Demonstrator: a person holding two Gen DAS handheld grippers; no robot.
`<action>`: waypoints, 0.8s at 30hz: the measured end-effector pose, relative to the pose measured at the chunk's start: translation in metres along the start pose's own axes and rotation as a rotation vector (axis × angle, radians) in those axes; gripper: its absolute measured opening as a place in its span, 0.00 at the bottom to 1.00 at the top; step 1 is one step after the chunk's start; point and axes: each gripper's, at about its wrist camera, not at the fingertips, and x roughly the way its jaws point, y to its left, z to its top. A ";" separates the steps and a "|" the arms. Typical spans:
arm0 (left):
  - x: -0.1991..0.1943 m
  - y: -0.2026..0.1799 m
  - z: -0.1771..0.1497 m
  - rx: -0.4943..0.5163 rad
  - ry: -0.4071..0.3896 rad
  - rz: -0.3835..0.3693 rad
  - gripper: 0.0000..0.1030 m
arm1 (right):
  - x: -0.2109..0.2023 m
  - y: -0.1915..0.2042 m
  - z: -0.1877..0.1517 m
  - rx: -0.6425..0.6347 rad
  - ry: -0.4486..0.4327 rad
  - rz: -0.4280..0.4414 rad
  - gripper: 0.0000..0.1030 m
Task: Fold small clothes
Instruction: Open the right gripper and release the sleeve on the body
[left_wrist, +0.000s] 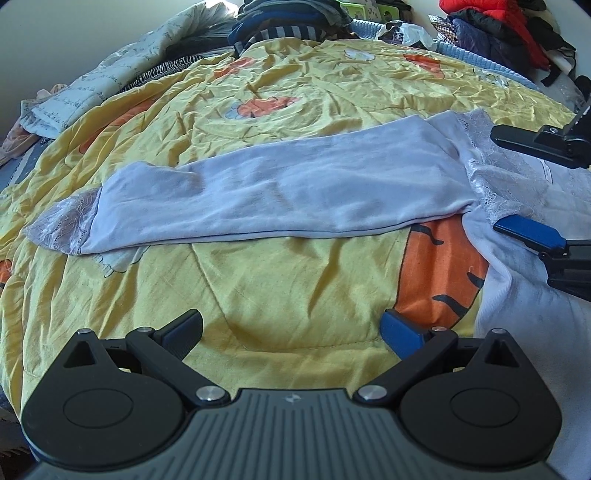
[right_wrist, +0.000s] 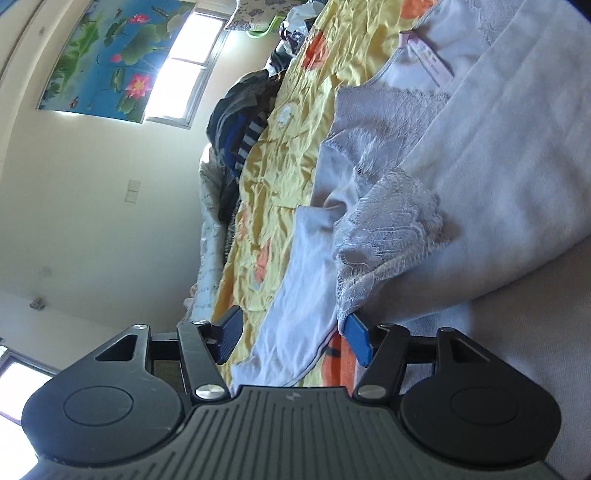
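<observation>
— Where is the garment?

— A lilac long-sleeved top (left_wrist: 288, 188) lies on the yellow quilt (left_wrist: 258, 295), one lace-cuffed sleeve (left_wrist: 62, 225) stretched flat. Both tools have jaws spread, holding nothing.

— Which step?

— Probably folding that sleeve inward. The right gripper (left_wrist: 517, 181) straddles the shoulder lace; the left gripper (left_wrist: 291, 330) hovers over bare quilt. Clothes piles (left_wrist: 280, 22) crowd the far edge.
</observation>
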 end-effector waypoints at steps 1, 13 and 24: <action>0.001 0.001 0.000 -0.003 0.002 -0.001 1.00 | -0.001 0.001 -0.001 -0.005 -0.007 -0.010 0.60; 0.001 0.016 0.001 -0.020 -0.005 0.019 1.00 | -0.026 -0.001 -0.005 0.019 0.000 0.010 0.60; 0.002 0.037 0.002 -0.062 -0.005 0.043 1.00 | -0.054 -0.020 0.021 0.073 -0.223 -0.121 0.60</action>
